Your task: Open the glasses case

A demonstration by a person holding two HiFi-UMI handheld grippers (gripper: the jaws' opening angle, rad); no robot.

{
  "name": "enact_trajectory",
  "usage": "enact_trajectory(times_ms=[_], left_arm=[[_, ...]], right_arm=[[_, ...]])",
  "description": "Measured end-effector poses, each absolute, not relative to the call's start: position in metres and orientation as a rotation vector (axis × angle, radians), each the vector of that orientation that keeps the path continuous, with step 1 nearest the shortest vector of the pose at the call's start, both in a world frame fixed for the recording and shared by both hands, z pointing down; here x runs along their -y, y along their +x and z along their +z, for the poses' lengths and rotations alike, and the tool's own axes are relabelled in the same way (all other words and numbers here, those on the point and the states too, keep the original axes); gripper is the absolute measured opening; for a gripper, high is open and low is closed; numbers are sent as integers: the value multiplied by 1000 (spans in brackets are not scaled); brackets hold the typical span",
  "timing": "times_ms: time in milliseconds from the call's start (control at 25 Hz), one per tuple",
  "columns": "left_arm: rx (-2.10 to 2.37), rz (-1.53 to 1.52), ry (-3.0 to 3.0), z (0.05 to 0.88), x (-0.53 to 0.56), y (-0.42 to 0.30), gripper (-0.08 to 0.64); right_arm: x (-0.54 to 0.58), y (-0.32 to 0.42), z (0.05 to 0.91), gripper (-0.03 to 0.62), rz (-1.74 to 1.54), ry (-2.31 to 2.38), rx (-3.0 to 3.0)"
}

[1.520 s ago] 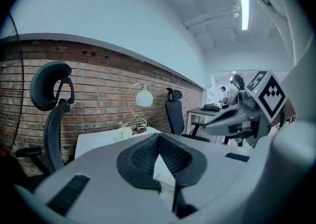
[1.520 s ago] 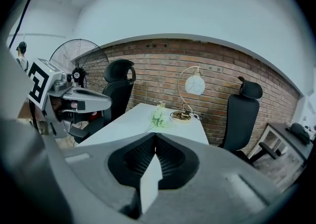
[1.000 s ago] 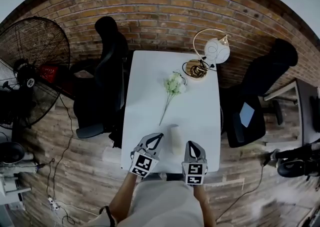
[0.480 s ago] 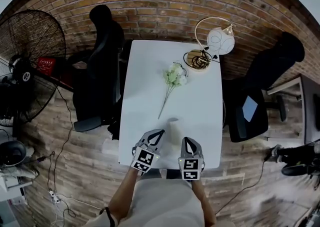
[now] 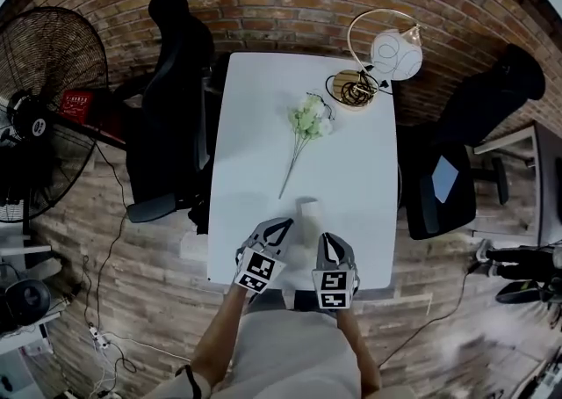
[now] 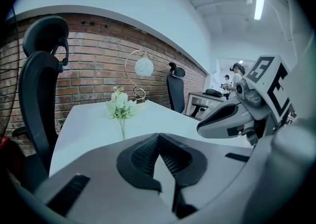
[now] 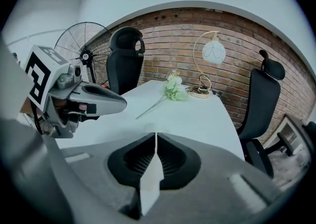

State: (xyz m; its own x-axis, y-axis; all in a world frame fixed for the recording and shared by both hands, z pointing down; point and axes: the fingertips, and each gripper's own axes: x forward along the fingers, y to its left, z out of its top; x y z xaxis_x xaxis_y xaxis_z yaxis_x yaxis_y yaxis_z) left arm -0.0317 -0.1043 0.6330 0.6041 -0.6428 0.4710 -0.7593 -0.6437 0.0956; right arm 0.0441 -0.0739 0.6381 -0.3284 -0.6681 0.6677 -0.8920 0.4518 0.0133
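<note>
The white glasses case (image 5: 307,211) lies shut on the white table (image 5: 351,169), close to its near edge, and it is hard to tell from the tabletop. My left gripper (image 5: 285,224) hovers just left of the case and my right gripper (image 5: 327,237) just right of it, both short of its near end. Each has its jaws closed tip to tip with nothing between them. In the right gripper view the case (image 7: 148,128) shows faintly past the closed right gripper (image 7: 155,134). The left gripper view shows the left gripper (image 6: 158,135) shut; the case is hidden there.
A pale artificial flower sprig (image 5: 306,125) lies mid-table. A gold arc lamp with a white globe (image 5: 386,50) stands at the far right corner. Black office chairs flank the table on the left (image 5: 171,107) and right (image 5: 457,151). A floor fan (image 5: 44,98) stands far left.
Both grippers have sunk toward the table at its near edge, staying shut and on either side of the case. The head view has shifted slightly.
</note>
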Motion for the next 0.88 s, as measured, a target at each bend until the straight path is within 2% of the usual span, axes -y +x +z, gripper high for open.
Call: enact_trajectory(times_ms=[880], left_arm=[[1067, 694, 2525, 677, 102, -22, 3]], right_arm=[[66, 31, 672, 21, 531, 1196, 2084]])
